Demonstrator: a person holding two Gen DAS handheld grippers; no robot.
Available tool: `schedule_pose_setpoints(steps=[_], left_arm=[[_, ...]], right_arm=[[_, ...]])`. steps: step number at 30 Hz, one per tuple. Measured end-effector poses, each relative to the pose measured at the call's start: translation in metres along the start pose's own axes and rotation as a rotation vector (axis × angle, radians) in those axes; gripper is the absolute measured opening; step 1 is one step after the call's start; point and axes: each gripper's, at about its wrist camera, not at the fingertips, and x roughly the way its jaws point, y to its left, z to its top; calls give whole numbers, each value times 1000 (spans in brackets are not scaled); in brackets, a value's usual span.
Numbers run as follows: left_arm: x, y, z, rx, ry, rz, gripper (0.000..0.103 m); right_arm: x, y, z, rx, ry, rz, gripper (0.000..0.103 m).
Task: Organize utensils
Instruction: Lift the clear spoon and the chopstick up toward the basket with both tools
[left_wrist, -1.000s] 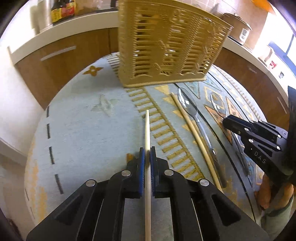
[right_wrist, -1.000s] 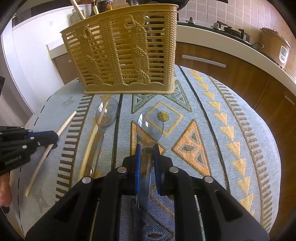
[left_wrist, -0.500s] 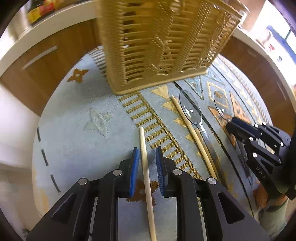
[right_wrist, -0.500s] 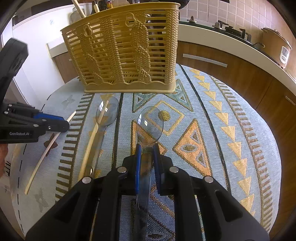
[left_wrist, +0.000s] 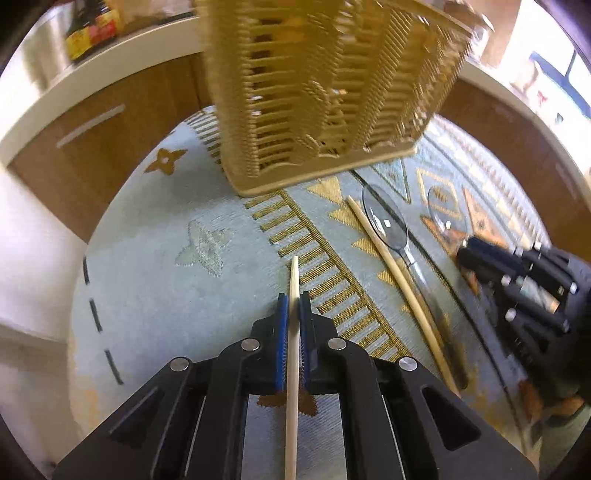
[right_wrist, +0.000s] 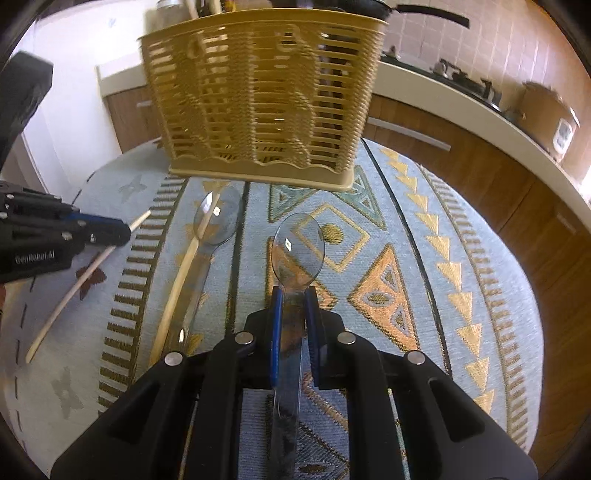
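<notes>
My left gripper (left_wrist: 293, 299) has its jaws closing on a pale wooden chopstick (left_wrist: 294, 273), and the blue pads press its sides; the stick points toward the yellow slotted basket (left_wrist: 317, 92). The right gripper (right_wrist: 293, 291) is shut on the handle of a clear plastic spoon (right_wrist: 298, 247) whose bowl juts ahead over the cloth. Between the two grippers, a second chopstick (right_wrist: 177, 291) and a second clear spoon (right_wrist: 216, 221) lie side by side on the cloth. In the right wrist view, the left gripper (right_wrist: 122, 232) sits at the left edge with its chopstick (right_wrist: 74, 291).
A round table with a patterned blue and gold cloth (left_wrist: 166, 295) bears everything. The basket (right_wrist: 258, 103) stands upright at the far side. Wooden cabinets and a white counter (right_wrist: 461, 107) with bottles and appliances ring the table.
The left jaws opened around the chopstick half a second ago and have shut on it again. The right gripper kept its grip on the spoon. Both views now sit closer to the basket.
</notes>
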Motion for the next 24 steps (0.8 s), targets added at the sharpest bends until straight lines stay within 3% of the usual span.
schedule_pose_setpoints(steps=[8,17,19,21,24], left_arm=[[-37,22,-18,-84,-144,-68,3],[-31,20,-13,-90,-150,-127,4],[-30,19,-14,-87,-156,-133,4],[-31,20,-14,-89,-166,-147,4],[-33,22,-14,-89,-183,-156,4]], right_arm=[[-17,-21,-11,91,80,32,10],[-11,-51,-6,195,208,164,15],[-6,-58,1,235,243,220,36],[-3,-64,12,266,254,203,60],[1,-61,27,211,256,137,60]])
